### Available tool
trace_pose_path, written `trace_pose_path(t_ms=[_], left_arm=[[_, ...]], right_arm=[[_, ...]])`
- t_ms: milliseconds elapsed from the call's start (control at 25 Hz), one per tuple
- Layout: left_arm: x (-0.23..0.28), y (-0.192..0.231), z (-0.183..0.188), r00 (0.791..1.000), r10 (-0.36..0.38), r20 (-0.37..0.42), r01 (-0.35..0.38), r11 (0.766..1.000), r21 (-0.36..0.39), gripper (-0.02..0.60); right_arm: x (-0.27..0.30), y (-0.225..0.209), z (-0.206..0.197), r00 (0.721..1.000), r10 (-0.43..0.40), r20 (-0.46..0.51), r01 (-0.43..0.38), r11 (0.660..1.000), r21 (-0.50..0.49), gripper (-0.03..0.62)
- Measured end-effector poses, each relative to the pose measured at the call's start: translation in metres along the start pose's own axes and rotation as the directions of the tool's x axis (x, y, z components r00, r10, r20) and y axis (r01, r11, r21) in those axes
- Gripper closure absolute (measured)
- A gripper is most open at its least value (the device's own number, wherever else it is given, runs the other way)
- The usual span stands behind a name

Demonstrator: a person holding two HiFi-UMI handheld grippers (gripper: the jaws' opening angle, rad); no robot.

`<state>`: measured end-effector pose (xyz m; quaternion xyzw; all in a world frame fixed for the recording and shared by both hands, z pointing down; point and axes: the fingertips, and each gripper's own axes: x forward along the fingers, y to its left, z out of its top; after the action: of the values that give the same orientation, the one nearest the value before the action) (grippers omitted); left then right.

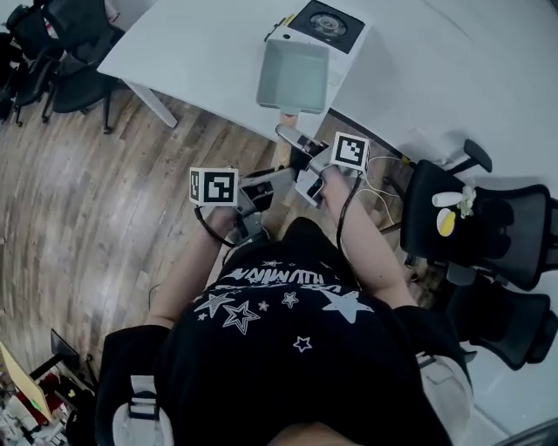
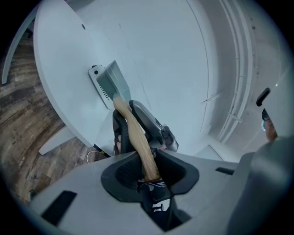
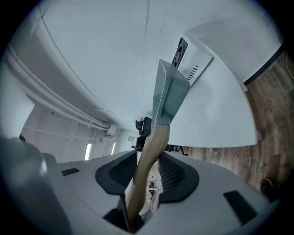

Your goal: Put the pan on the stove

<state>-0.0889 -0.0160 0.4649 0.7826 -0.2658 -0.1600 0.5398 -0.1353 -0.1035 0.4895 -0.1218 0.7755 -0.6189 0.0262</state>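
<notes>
White desk (image 1: 200,52) with stove (image 1: 327,24), unoccupied. Pan (image 1: 294,77) aloft near it, handle (image 2: 135,137) clenched by left gripper (image 2: 149,170) and right gripper (image 3: 147,173); set-down outstanding.

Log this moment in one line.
pan: square grey-green pan held over white table | stove: white single-burner stove, pan not yet on it | left claw: shut on wooden handle | right claw: same handle
</notes>
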Motion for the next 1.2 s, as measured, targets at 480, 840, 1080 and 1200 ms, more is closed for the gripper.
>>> trace_pose_path(t_ms=[480, 840, 1080, 1200], left_arm=[[0.048, 0.023, 0.056, 0.998, 0.009, -0.059, -0.009, 1.000, 0.000, 0.476], [0.082, 0.045, 0.116, 0.994, 0.026, -0.102, -0.025, 1.000, 0.020, 0.476], [0.116, 0.059, 0.159, 0.992, 0.038, -0.121, -0.036, 0.999, 0.020, 0.476], [0.120, 0.063, 0.163, 0.991, 0.042, -0.130, -0.037, 0.998, 0.043, 0.474]], right_arm=[[0.009, -0.020, 0.076, 0.996, 0.020, 0.082, -0.024, 0.998, 0.050, 0.450], [0.032, -0.032, 0.144, 0.995, 0.033, 0.095, -0.039, 0.997, 0.062, 0.450], [0.043, -0.044, 0.198, 0.994, 0.044, 0.098, -0.052, 0.995, 0.086, 0.450], [0.044, -0.046, 0.205, 0.994, 0.054, 0.099, -0.062, 0.995, 0.078, 0.450]])
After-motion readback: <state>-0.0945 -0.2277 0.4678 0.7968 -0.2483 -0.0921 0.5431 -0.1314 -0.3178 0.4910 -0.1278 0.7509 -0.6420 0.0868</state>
